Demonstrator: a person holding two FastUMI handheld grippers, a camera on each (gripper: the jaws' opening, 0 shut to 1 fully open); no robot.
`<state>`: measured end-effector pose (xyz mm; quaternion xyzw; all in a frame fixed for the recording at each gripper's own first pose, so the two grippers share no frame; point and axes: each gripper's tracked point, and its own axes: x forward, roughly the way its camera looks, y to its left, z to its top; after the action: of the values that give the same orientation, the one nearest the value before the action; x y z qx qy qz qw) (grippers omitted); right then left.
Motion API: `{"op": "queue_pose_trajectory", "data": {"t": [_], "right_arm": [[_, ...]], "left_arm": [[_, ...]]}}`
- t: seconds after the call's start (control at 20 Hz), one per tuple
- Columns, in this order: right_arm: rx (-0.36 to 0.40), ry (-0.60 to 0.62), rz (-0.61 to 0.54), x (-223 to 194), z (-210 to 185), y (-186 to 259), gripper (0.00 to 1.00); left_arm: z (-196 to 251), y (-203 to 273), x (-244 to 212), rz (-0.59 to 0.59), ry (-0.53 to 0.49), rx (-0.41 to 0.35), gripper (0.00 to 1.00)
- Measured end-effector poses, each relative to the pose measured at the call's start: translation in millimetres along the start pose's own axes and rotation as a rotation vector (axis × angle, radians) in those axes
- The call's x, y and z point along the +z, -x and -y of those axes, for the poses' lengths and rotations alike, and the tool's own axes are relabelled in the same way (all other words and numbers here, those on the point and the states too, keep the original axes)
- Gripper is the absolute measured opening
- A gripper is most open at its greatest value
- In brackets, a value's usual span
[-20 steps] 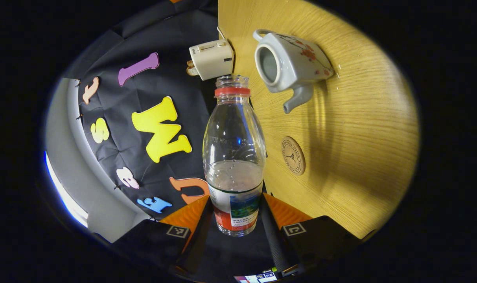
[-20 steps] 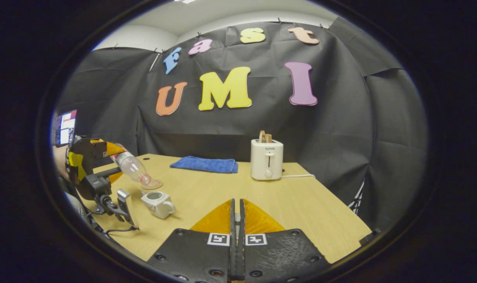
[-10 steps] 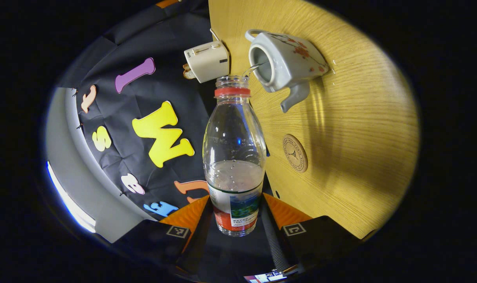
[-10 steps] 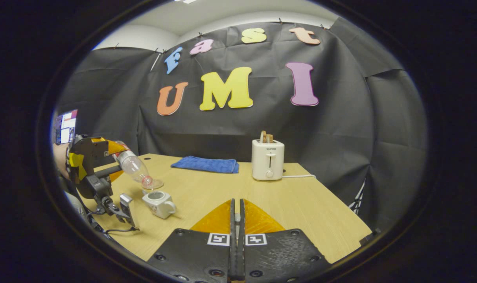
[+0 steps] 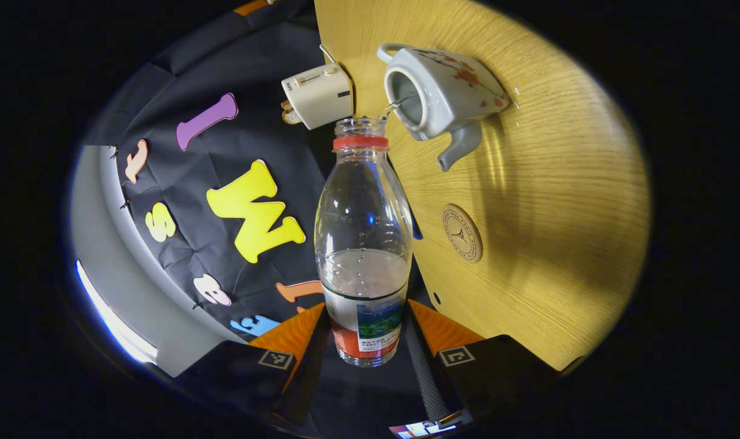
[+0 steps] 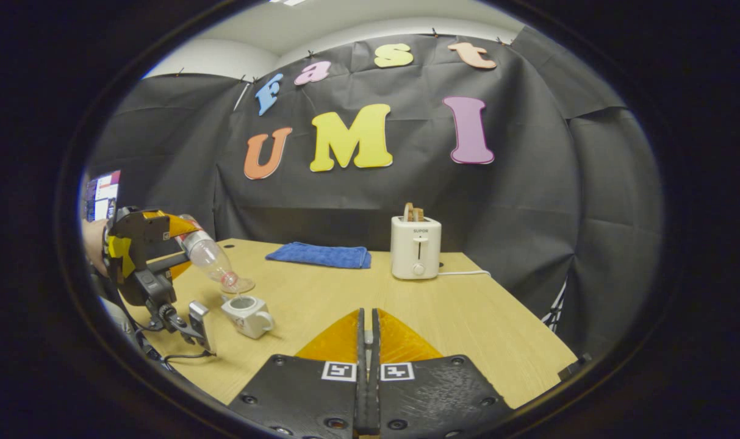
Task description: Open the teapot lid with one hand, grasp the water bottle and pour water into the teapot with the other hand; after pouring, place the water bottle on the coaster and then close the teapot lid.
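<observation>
My left gripper [image 5: 365,323] is shut on the label end of a clear water bottle [image 5: 363,244] with a red neck ring, uncapped and partly full. The bottle is tilted, and a thin stream runs from its mouth into the open white flowered teapot [image 5: 443,91]. A round coaster [image 5: 462,233] lies on the table beside the teapot. In the right gripper view the left gripper [image 6: 144,256] tips the bottle [image 6: 208,259] over the teapot [image 6: 247,316] at the far left. My right gripper [image 6: 368,320] is shut off to the right, above the table; a small pale bit of the teapot lid shows between its fingers.
A white toaster [image 6: 415,247] with its cord stands at the back of the wooden table [image 6: 467,317]. A folded blue cloth [image 6: 319,255] lies at the back left. The toaster [image 5: 316,96] also sits beyond the bottle's mouth. A hand holds the left gripper.
The bottle's mouth has come closer to the teapot's opening and water has started to run into it. The right gripper has stayed put.
</observation>
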<state>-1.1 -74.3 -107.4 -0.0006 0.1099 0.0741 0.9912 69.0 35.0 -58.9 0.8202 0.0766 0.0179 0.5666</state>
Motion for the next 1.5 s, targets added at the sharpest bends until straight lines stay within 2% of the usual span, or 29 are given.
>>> {"op": "queue_pose_trajectory", "data": {"t": [1.5], "right_arm": [[-0.014,-0.008,0.012,0,8,6,0.0]], "left_arm": [[-15,8,4,-0.011,-0.151,0.023,0.71]]}}
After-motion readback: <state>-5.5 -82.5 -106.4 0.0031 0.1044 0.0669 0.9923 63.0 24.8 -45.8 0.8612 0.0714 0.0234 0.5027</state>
